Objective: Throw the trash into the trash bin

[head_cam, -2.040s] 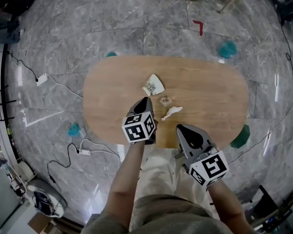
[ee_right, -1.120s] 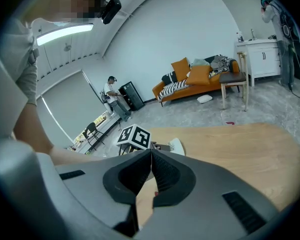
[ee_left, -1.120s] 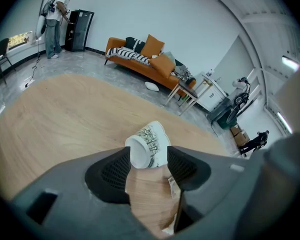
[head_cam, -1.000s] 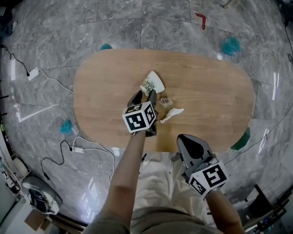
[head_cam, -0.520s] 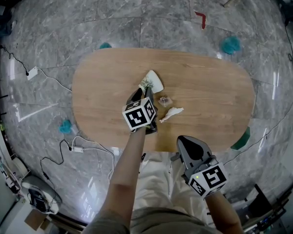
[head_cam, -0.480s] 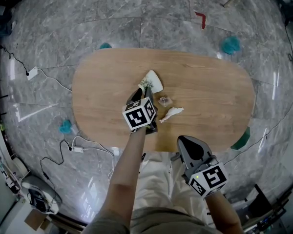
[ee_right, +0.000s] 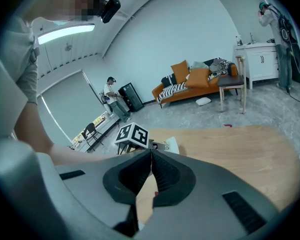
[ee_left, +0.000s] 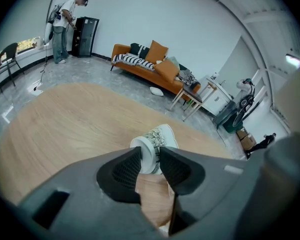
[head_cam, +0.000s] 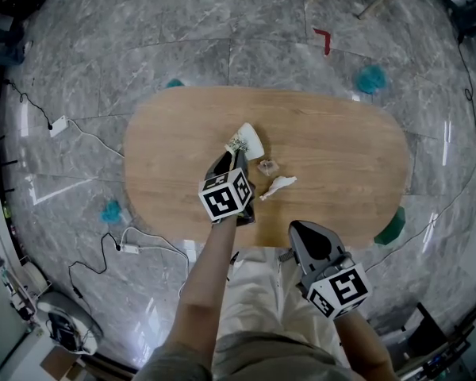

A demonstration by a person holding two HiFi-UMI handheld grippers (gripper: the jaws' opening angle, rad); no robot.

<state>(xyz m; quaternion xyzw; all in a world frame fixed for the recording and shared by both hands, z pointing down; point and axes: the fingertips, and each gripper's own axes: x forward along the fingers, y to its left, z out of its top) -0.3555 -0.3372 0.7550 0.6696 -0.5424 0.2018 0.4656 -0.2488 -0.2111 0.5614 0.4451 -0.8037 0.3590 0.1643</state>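
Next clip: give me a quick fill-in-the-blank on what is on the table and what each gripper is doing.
1. The left gripper grips the rim of the paper ____.
2. The right gripper has its jaws ____, with nothing between them.
3. Besides that, the wooden table holds ____ smaller bits of trash.
Missing: cup; shut; two (a wrapper, a white tissue). The left gripper's jaws have just been closing, the cup's rim between them.
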